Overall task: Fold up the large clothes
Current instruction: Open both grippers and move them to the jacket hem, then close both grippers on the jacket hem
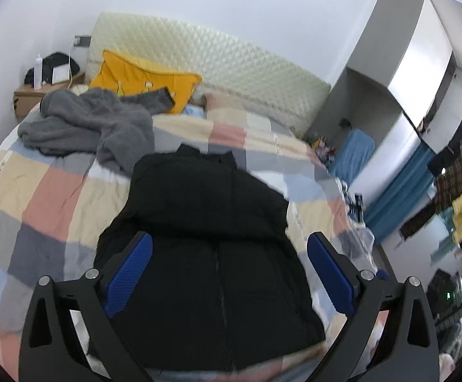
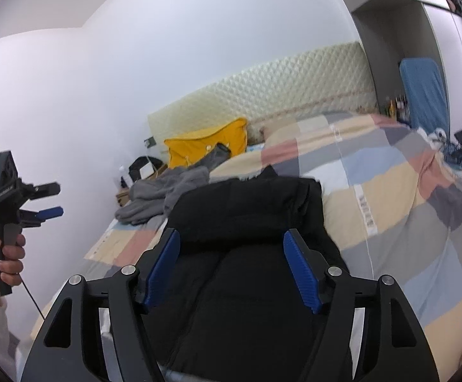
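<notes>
A black padded jacket [image 1: 208,222] lies flat on the checked bedspread [image 1: 39,191], collar toward the headboard, zip running down its middle. It also shows in the right wrist view [image 2: 250,222]. My left gripper [image 1: 229,248] is open and empty, held above the jacket's lower half. My right gripper [image 2: 232,248] is open and empty, above the jacket's near end. In the right wrist view the left gripper [image 2: 51,200] is held up in a hand at the far left, off the bed, fingers apart.
A grey fleece garment [image 1: 87,124] lies crumpled near the headboard, beside a yellow pillow [image 1: 141,76]. A bedside box [image 1: 27,95] with a bottle and dark items stands at the left. A grey wardrobe [image 1: 390,73] and hanging clothes [image 1: 460,197] are on the right.
</notes>
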`<state>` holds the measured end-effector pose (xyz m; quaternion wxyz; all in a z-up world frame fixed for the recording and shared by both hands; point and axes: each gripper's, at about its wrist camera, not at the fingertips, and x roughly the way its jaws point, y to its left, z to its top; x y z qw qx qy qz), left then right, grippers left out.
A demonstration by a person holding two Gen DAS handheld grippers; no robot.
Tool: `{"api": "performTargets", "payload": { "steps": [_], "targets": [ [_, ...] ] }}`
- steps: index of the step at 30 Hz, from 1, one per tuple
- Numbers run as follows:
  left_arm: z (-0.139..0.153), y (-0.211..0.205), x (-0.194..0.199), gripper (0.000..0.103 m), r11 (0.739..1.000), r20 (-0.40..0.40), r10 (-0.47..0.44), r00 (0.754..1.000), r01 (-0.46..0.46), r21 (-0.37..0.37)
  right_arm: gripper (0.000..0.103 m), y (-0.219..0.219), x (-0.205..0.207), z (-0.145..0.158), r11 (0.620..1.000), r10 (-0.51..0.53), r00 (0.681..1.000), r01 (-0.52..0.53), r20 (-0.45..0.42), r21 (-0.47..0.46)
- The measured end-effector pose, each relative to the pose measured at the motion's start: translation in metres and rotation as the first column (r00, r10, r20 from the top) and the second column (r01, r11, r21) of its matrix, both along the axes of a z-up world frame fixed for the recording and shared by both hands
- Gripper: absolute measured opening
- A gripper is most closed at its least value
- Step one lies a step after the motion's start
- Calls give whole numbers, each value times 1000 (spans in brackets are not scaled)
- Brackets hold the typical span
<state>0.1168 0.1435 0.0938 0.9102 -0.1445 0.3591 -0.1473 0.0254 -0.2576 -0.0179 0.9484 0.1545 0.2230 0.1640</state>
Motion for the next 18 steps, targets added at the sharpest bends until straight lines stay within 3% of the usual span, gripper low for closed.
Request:
{"api": "performTargets", "payload": {
  "steps": [4,9,12,18],
  "targets": [
    [-27,35,-15,98,999,-121,26,992,-28,-14,68,-3,-5,-22,1000,27,994,-27,-103,-1],
    [-81,86,-25,98,993,-275,84,958,-102,-51,68,-9,-3,-57,998,60,970,-62,-236,-4],
    [-115,114,-27,98,985,-328,150,933,-169,-29,68,-11,0,-74,994,80,947,-98,-310,-40],
    [-174,149,-15,97,972,-424,198,884,-234,-35,68,-27,9,-96,987,115,883,-155,-455,-50]
  ]
}}
